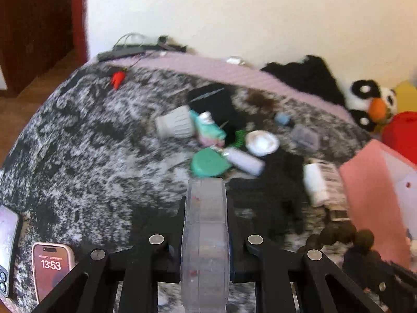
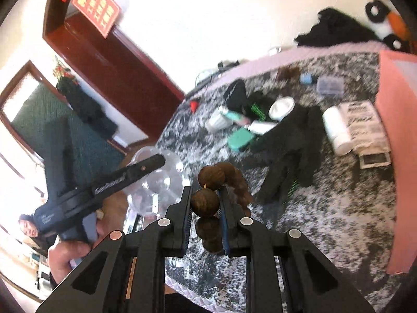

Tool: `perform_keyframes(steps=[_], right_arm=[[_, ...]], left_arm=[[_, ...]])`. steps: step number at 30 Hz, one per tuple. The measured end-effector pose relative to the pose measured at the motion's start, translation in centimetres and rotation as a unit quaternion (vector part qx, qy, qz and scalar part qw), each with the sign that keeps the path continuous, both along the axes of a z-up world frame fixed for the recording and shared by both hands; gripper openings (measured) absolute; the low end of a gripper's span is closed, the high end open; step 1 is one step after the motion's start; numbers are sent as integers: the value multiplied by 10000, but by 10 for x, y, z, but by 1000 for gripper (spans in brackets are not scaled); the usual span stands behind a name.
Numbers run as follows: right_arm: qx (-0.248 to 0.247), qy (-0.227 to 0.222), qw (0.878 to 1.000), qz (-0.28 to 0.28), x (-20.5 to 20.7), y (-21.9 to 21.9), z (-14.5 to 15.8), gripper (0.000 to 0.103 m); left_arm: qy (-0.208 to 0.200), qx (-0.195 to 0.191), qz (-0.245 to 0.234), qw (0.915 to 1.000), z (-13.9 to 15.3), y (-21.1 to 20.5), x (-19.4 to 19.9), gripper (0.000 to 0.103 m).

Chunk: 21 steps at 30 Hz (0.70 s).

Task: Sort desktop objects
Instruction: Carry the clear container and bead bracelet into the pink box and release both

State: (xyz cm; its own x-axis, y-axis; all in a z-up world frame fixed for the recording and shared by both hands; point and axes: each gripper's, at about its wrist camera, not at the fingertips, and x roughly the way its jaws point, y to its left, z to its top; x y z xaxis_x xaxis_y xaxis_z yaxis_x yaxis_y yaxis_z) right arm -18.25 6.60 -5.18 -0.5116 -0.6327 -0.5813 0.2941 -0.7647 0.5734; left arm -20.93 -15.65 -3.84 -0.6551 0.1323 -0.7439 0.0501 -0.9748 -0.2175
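Clear plastic container (image 1: 204,237) clamped in left gripper (image 1: 206,234) at lower centre, bead string (image 2: 208,200) pinched in right gripper (image 2: 206,203); bare mottled cloth (image 1: 91,156) lies left, pink box (image 1: 375,195) right.

A big bed (image 1: 86,140) carries all the things; its cover is fuzzy, black and white, with a pale purple edge at the back. In the middle lies a heap: a grey cup (image 1: 176,124) on its side, a black pouch (image 1: 213,101), a green round box (image 1: 208,162), a white bottle (image 1: 246,159) lying flat, a white lid (image 1: 261,142); a black glove (image 2: 289,140) is spread out beside them. A white roll (image 2: 336,130) rests on a printed paper (image 2: 363,122). A small red thing (image 1: 117,78) sits apart, near the far left edge. Two phones (image 1: 50,268) lie at the near left; a pink box (image 1: 375,195) stands on the right.
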Motion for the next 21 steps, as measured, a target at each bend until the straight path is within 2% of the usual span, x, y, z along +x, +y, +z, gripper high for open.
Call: perform_keyframes(steps=[4,11,17,21], right_arm=[[26,355,9989,-319,17,27,26,20],[119,1000,9888,-1097,54,91,71,20],[420,1458,9644,-2168,92,169,99,20],[1026,1532,9376,-2946,107,222,106,20]], left_arm=[[228,51,-267,9994,21,27,13,17],[567,79,-995,9934,55,115,27,17],[855,205,-1921,9774,86,221,34,17],[837,292,-2454,9654,88,289,31,17]])
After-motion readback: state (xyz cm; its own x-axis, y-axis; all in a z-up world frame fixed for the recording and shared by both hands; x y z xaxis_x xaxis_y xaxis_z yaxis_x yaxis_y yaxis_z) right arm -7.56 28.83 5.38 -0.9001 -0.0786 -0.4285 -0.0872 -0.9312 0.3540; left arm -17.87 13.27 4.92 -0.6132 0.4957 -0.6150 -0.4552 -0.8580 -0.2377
